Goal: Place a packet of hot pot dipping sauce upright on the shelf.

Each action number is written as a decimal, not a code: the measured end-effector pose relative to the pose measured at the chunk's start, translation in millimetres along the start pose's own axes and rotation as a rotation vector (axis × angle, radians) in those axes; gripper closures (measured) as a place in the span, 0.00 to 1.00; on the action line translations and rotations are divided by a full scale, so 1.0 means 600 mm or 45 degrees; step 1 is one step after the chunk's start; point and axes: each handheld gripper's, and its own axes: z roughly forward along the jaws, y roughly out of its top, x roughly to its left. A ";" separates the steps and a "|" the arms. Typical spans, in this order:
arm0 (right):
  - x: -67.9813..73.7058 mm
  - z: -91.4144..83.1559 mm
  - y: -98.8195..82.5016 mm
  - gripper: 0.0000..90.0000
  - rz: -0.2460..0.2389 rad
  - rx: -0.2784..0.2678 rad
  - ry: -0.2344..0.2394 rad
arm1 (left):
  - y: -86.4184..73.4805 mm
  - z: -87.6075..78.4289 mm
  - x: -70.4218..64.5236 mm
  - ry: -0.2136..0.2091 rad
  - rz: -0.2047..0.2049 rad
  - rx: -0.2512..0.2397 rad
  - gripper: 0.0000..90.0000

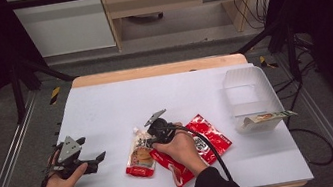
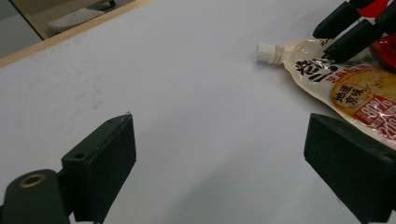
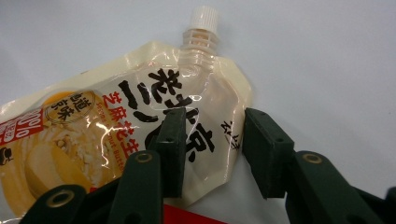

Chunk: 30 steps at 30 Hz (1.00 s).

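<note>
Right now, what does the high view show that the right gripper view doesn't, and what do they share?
High view alone: the clear plastic bin with a small carton at its near end, the left gripper resting open, and the whole red packet. Right gripper view alone: the pouch's printed lettering and ribbed white cap close up, with the right gripper straddling its edge, pads not yet pressing. Shared: the spouted pouch on the white table.

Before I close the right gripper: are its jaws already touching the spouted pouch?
Cannot tell. In the right gripper view the right gripper straddles the pouch edge, but neither contact nor gap shows plainly.
</note>
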 end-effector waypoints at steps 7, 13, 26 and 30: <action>0.008 -0.003 -0.004 0.91 -0.001 -0.007 0.010 | 0.000 0.000 0.000 -0.002 -0.003 -0.002 0.10; 0.015 -0.009 0.004 0.98 -0.035 -0.048 0.015 | 0.000 0.000 0.000 -0.004 -0.003 -0.004 0.10; 0.038 -0.048 0.047 0.99 -0.103 -0.214 0.030 | 0.002 -0.006 0.003 -0.010 -0.024 -0.024 0.11; 0.041 -0.066 0.057 0.99 -0.119 -0.245 0.033 | 0.003 -0.010 0.004 -0.025 -0.047 -0.045 0.12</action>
